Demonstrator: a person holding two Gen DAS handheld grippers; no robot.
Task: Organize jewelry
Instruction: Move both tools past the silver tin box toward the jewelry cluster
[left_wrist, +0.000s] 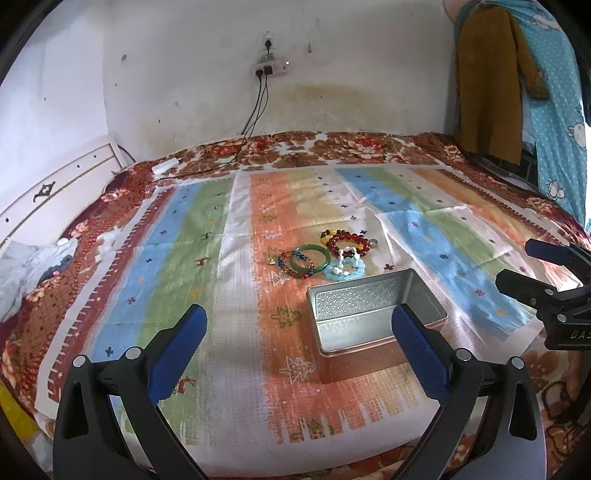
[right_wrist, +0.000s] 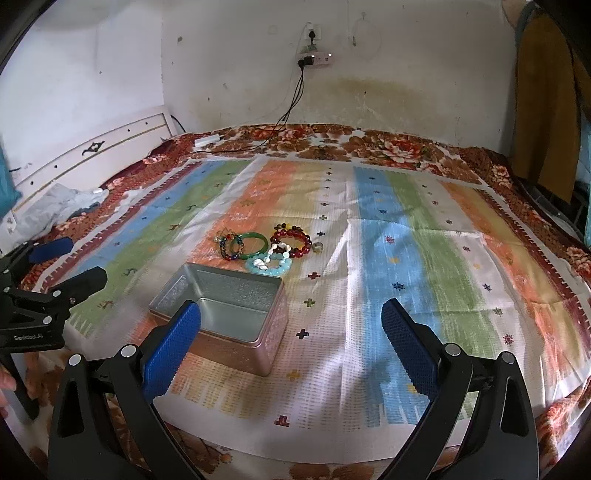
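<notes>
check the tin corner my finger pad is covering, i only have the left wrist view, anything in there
observer: The right wrist view shows the tin down to that near right corner: bare metal, nothing in it.
operator: is the other gripper open
observer: Yes, the right gripper has its jaws wide apart with nothing between them.
operator: anything past the red beads
observer: A silver ring lies just right of the red bead bracelet.

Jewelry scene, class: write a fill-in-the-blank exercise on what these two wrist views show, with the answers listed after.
1. The metal tin has nothing inside; it is ____.
2. The solid bangle with no beads is ____ in color.
3. The bracelets lie on the ____, beyond the tin.
4. The jaws of the left gripper and the right gripper are both ____.

Answers: empty; green; cloth; open
</notes>
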